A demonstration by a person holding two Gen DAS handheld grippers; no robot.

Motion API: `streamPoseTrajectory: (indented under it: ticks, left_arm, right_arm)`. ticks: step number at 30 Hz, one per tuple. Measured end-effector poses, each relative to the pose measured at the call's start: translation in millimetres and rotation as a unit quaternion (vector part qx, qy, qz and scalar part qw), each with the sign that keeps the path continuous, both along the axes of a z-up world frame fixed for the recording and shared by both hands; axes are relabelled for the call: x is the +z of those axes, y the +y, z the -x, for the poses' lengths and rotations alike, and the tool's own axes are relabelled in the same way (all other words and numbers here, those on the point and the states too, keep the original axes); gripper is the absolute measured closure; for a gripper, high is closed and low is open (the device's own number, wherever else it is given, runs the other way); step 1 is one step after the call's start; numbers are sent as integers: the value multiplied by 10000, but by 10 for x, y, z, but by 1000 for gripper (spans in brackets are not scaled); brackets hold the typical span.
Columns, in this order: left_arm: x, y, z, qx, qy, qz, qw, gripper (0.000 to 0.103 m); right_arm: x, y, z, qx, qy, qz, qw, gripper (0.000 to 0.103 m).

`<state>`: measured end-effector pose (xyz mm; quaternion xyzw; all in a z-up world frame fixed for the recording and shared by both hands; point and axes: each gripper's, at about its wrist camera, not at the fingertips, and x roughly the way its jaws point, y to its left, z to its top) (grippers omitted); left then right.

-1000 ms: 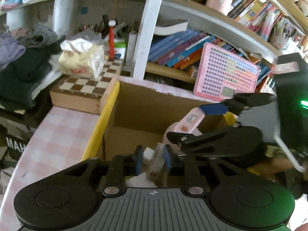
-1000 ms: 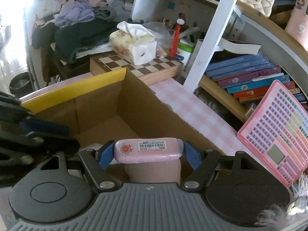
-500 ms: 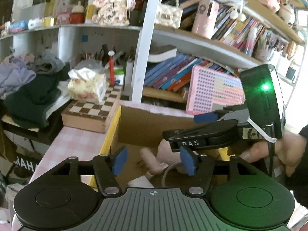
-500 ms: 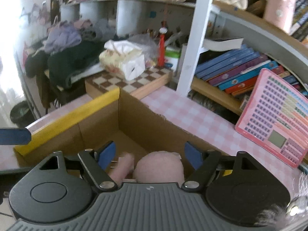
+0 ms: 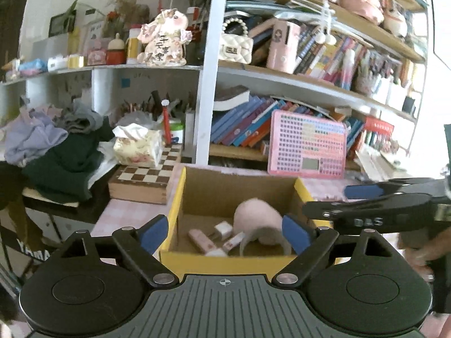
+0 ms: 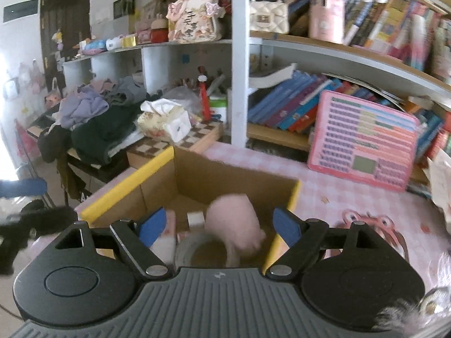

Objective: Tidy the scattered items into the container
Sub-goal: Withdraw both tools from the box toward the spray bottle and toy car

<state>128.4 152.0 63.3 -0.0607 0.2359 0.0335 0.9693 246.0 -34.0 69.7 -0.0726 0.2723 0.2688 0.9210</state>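
A cardboard box with yellow rims (image 5: 176, 205) (image 6: 124, 194) stands on the pink checked table. Inside lie a pink fuzzy earmuff (image 5: 258, 219) (image 6: 234, 222), a pink remote-like case (image 5: 200, 240), a white charger cube (image 5: 223, 229) (image 6: 196, 219) and another small pink piece (image 5: 234, 242). My left gripper (image 5: 224, 232) hangs above the box's near rim, its jaws opening with nothing between them. My right gripper (image 6: 215, 225) is also above the box, its jaws opening and empty; it shows at the right of the left wrist view (image 5: 358, 200).
Behind the box are a chessboard case (image 5: 143, 180), a tissue box (image 5: 138, 148), a pink keypad toy (image 5: 307, 146) leaning on shelved books, and a clothes pile (image 5: 56, 146) at left. A pink frog-shaped item (image 6: 372, 228) lies on the table right of the box.
Both grippers let go of their pink items, which now lie in the box. Both have pulled back and risen, and their jaws have widened.
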Motion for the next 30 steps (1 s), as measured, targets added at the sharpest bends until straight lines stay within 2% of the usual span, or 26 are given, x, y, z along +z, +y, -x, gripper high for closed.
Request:
streamPoseTrajectory:
  ticks: [10, 13, 20, 30]
  left_arm:
    - [-275, -46, 441, 175, 343, 179, 9991, 12]
    - [-367, -48, 540, 139, 563, 216, 9981, 12]
    - [-420, 59, 642, 349, 683, 337, 9965, 12]
    - [-633, -126, 673, 14, 1342, 87, 9909, 12]
  right_arm:
    - [-328, -223, 799, -740, 45, 184, 9971, 20]
    - [-455, -211, 985, -831, 175, 206, 9962, 20]
    - [-527, -142, 1132, -772, 336, 460, 9954, 18]
    - [-688, -68, 1263, -602, 748, 756, 9925, 10]
